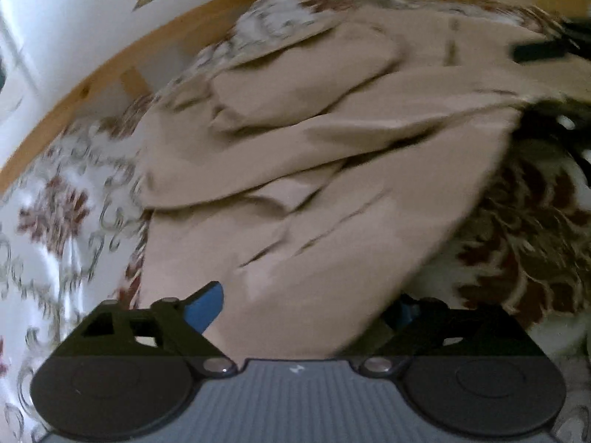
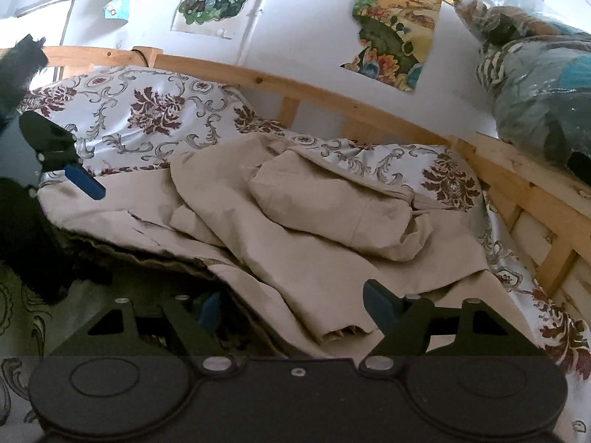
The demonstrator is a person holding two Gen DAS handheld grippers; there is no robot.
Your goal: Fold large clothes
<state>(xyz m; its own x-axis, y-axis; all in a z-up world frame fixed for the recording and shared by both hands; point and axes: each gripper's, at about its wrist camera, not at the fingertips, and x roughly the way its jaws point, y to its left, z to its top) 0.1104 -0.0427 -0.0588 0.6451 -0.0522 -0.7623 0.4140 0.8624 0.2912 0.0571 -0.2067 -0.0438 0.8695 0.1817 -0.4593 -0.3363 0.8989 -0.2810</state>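
Note:
A large beige garment [image 2: 303,229] lies crumpled on a bed with a floral sheet [image 2: 147,110]. In the left wrist view the garment [image 1: 314,170] fills the middle, and its cloth runs down between the spread blue fingers of my left gripper [image 1: 306,310]; the jaws stand open and the right finger is partly hidden by cloth. My right gripper [image 2: 291,306] is open, low over the near edge of the garment, with cloth between its blue fingers. The left gripper also shows in the right wrist view [image 2: 70,162], at the garment's far left edge.
A wooden bed rail [image 2: 332,96] runs along the far side against a white wall with posters [image 2: 395,29]. A plastic-wrapped bundle [image 2: 539,103] sits at the right on the rail. A dark fuzzy item [image 2: 33,243] lies at the left.

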